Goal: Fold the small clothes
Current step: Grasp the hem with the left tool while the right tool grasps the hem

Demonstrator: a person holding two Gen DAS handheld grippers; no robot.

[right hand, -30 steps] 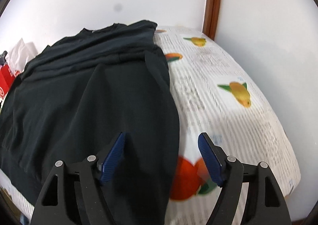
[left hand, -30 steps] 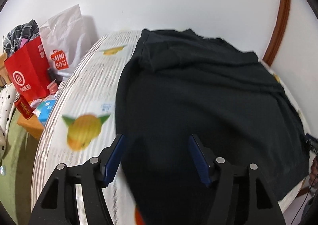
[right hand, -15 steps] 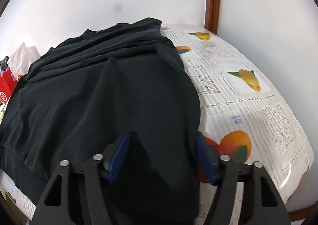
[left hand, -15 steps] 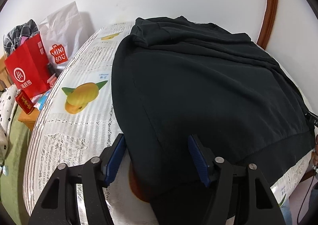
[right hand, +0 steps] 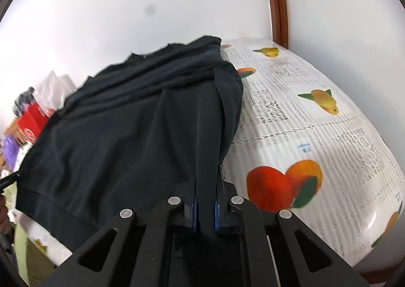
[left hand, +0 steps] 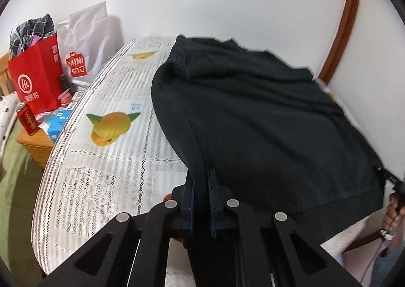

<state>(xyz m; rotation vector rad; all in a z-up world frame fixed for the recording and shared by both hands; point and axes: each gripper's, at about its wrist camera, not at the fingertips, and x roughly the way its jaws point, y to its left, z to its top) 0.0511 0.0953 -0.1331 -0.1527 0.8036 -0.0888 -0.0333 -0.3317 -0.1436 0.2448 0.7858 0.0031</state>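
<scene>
A black sweatshirt [left hand: 265, 119] lies spread over a round table with a fruit-print cloth [left hand: 106, 155], its neck toward the far wall. My left gripper [left hand: 201, 180] is shut on the garment's near left hem corner, and cloth bunches between its blue pads. In the right wrist view the same sweatshirt [right hand: 121, 130] fills the left half, and my right gripper [right hand: 206, 185] is shut on its near right hem corner. Both corners are lifted slightly off the cloth, with folds running from the jaws toward the shoulders.
Left of the table stand a red paper bag [left hand: 35, 79], a white shopping bag [left hand: 83, 43], a red can [left hand: 27, 119] and a low wooden stand [left hand: 35, 145]. A brown door frame [right hand: 278, 0] rises behind. The tablecloth [right hand: 316, 135] shows at the right.
Both grippers went from wide open over the near hem to shut on its corners. The hem has lifted and pulled toward me, drawing folds in the fabric.
</scene>
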